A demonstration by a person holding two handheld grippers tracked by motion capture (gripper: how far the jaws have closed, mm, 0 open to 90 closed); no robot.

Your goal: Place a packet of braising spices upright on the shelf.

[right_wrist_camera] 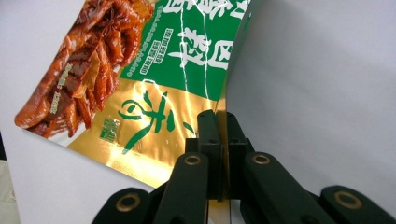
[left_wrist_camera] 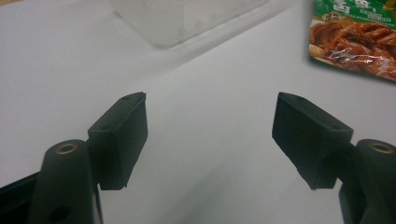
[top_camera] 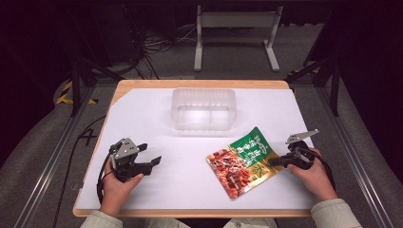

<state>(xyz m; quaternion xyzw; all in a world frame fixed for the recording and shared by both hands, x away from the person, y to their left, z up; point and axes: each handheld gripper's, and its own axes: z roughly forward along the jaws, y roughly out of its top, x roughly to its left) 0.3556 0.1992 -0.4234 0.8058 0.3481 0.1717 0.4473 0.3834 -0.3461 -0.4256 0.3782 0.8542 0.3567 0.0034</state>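
A green and gold snack packet (top_camera: 242, 160) printed with a photo of braised meat lies on the white table cover, right of centre. My right gripper (top_camera: 273, 162) is shut on the packet's gold right edge; in the right gripper view the packet (right_wrist_camera: 154, 79) edge is pinched between the gripper (right_wrist_camera: 220, 122) jaws and lifts slightly. My left gripper (top_camera: 154, 162) rests open at the front left, nothing between its jaws. In the left gripper view the gripper (left_wrist_camera: 210, 128) faces bare cover, with the packet (left_wrist_camera: 355, 39) at the upper right.
A clear plastic tub (top_camera: 204, 109) stands at the back centre of the table, also seen in the left gripper view as the tub (left_wrist_camera: 177, 18). The white cover (top_camera: 157, 123) spans most of the wooden table. A metal frame stands on the floor beyond.
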